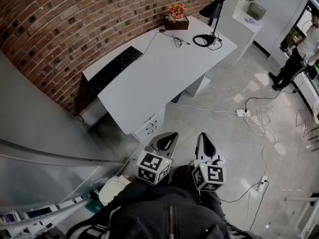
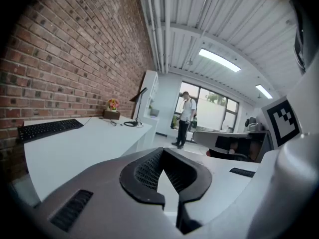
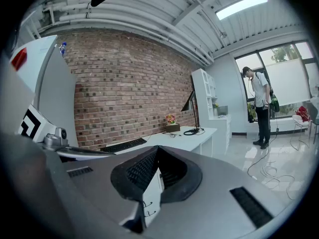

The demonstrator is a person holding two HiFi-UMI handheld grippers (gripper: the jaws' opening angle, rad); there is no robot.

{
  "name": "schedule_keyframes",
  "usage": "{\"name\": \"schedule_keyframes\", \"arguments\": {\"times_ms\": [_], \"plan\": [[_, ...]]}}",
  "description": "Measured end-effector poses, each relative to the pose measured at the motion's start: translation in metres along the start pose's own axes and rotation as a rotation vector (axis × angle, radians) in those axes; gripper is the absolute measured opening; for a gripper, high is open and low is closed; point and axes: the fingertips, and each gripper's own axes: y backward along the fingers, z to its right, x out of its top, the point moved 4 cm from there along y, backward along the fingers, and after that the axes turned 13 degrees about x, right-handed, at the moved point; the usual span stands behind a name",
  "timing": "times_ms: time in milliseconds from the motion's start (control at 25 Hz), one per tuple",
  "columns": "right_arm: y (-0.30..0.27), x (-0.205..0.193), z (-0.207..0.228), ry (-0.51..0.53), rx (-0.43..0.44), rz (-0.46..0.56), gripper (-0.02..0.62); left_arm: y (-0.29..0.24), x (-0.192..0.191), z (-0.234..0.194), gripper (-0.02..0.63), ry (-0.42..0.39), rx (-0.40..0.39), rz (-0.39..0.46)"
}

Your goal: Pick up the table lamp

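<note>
Black and thin-stemmed, the table lamp [image 1: 215, 6] stands at the far end of the white desk [image 1: 159, 78]. It is well ahead of both sets of fingertips and well apart from them, with bare floor and most of the desk top between. A small box of flowers [image 1: 176, 20] sits near it on the same end.

The lamp's long axis is upright: the stem rises straight from the desk, and only the cone shade at the top tilts. A hold on the stem would, I judge, want the jaws brought in level from the side, 1 finger on each side of it.

From the right gripper [image 1: 204, 139] the lamp lies ahead and a little to the right of the fingertips. From the left gripper [image 1: 168, 137] it lies ahead and slightly to the left of where the jaws point. The right gripper looks marginally nearer, since the lamp stands towards that side, though neither is anywhere close.

Both grippers have their jaws closed tip to tip, with nothing between them. The 2 are held low and side by side, close in front of the person's body. They point forward and slightly downward, with the marker cubes at the near end.
</note>
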Motion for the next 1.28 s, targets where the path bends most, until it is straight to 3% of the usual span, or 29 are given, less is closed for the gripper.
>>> {"name": "schedule_keyframes", "arguments": {"times_ms": [600,1280], "plan": [[0.009,-0.008,0.019,-0.038,-0.021,0.011,0.011,-0.025,-0.008,0.03,0.005,-0.002,-0.083,-0.048],[-0.079,0.035,0.122,-0.065,0.02,0.034,0.011,-0.142,0.043,0.022,0.005,-0.011,-0.048,-0.053]]}}
